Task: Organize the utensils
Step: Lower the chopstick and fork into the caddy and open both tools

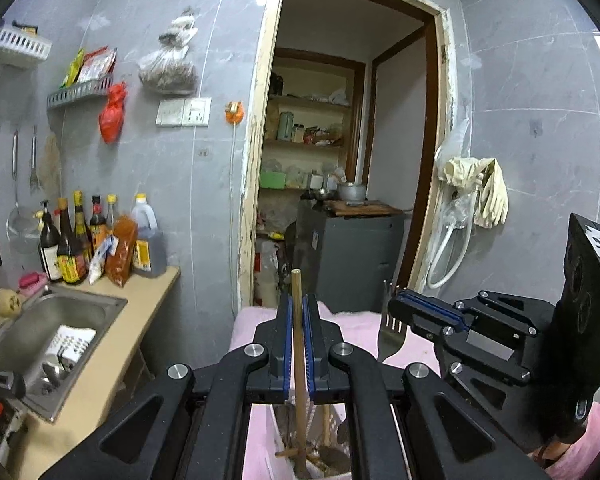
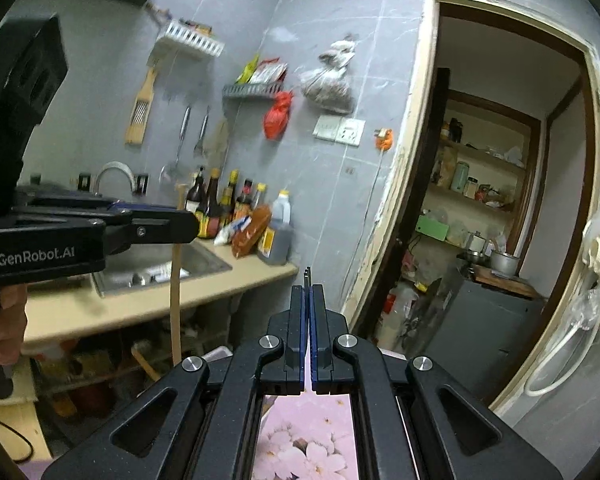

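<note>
My left gripper (image 1: 297, 300) is shut on a thin wooden utensil handle (image 1: 298, 344) that stands upright, its top end above the pads. The handle's lower end reaches down into a white perforated holder (image 1: 270, 446) under the gripper, where other wooden utensils lie. To the right, my right gripper (image 1: 396, 306) is shut on a metal fork (image 1: 392, 340) near its head, tines up. In the right wrist view the right gripper (image 2: 310, 292) pinches the fork (image 2: 308, 274) edge-on. There the left gripper (image 2: 188, 222) holds the wooden handle (image 2: 175, 280) at the left.
A pink flowered cloth (image 1: 360, 328) covers the surface below both grippers. At the left is a counter with a steel sink (image 1: 68, 320) and sauce bottles (image 1: 80, 240). Ladles hang on the grey wall. An open doorway (image 1: 340, 160) leads to shelves and a dark cabinet.
</note>
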Available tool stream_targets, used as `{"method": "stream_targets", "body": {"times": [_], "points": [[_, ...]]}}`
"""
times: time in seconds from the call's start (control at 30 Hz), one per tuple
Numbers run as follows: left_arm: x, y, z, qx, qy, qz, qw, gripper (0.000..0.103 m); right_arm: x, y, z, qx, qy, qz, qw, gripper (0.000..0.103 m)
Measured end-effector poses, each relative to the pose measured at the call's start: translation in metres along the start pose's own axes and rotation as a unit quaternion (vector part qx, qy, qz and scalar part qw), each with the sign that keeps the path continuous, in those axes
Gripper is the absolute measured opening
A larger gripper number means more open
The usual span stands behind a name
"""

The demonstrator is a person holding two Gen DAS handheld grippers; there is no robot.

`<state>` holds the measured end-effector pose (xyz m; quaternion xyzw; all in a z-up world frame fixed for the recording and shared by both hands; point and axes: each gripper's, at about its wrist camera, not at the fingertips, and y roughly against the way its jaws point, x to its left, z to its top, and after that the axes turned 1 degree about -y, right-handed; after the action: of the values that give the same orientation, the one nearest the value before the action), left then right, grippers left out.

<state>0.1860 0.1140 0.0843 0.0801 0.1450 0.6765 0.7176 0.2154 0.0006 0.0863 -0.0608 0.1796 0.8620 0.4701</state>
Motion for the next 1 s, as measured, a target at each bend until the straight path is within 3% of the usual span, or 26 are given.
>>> {"method": "stream_targets", "body": {"times": [0.33,0.73,1.0], "points": [[0.004,-0.013,-0.026,0.037,0.001,-0.020,0.9991,0.006,0.015,-0.016,-0.026,0.049,-0.011,0.007,0.999,0.002],[0.007,-0.029,-0.054,0.088,0.006,-0.038,0.9954,0.006,0.003,-0.027,-0.057,0.087,-0.082,0.037,0.992,0.002],[0.018,-0.035,-0.060,0.107,0.041,-0.056,0.9918,0.006,-0.007,-0.032,-0.076,0.104,-0.139,0.074,0.982,0.004]]}}
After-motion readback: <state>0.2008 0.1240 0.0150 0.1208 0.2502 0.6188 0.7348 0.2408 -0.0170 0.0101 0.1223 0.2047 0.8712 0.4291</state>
